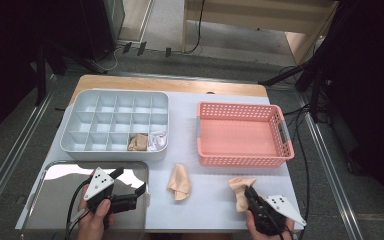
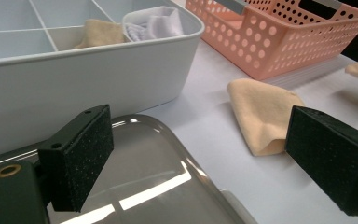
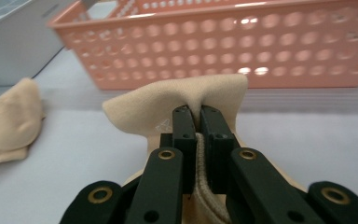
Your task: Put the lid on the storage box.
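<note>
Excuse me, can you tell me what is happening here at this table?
A person works with a gripper in each hand. The right gripper is shut on a beige sock, in front of the pink basket. The left gripper is open and holds nothing, above the metal tray. A second beige sock lies loose on the white mat. The grey divided box already holds a beige piece and a white piece in two front compartments.

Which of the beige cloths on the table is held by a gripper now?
The beige cloth in front of the pink basket, pinched by the right gripper. The other loose beige one lies untouched near the metal tray.
</note>
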`<state>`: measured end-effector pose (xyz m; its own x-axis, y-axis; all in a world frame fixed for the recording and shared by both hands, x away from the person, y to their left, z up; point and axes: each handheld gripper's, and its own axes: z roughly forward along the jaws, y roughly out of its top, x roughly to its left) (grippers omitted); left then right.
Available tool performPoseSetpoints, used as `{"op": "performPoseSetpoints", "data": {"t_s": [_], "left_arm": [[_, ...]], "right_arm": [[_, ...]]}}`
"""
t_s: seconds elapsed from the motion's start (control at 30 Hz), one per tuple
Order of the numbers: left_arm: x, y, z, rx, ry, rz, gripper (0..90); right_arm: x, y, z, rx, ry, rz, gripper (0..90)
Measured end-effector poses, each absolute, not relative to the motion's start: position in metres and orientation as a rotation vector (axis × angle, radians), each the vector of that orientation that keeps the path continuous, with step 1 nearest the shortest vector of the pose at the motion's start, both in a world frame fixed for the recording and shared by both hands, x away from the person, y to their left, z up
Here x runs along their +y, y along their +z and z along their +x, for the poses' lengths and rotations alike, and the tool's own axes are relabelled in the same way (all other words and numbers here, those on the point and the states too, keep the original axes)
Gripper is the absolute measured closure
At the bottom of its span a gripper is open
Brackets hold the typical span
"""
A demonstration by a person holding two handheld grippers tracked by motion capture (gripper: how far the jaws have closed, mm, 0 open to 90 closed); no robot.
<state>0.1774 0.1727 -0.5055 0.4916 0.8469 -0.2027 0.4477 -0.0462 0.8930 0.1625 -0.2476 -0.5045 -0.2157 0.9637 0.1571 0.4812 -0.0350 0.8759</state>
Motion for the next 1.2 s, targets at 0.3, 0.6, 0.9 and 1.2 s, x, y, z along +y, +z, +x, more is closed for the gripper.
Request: {"op": "performPoseSetpoints", "data": {"t_s": [0.3, 0.6, 0.9, 1.2], "left_arm": [[0.162, -0.506, 0.18, 1.115, 0.457, 1.686, 8.5], [0.15, -0.508, 0.182, 1.113, 0.441, 1.687, 8.5], [0.142, -0.508, 0.181, 1.108, 0.433, 1.692, 8.5], [0.138, -0.503, 0.188, 1.118, 0.435, 1.669, 8.5]], "right_arm": [[-0.29, -0.511, 0.175, 1.668, 1.134, 1.602, 86.2], [-0.297, -0.529, 0.183, 1.689, 1.074, 1.648, 84.1], [-0.294, -0.52, 0.177, 1.657, 1.122, 1.632, 41.8], [-0.261, -0.484, 0.166, 1.646, 1.196, 1.507, 41.7]]}}
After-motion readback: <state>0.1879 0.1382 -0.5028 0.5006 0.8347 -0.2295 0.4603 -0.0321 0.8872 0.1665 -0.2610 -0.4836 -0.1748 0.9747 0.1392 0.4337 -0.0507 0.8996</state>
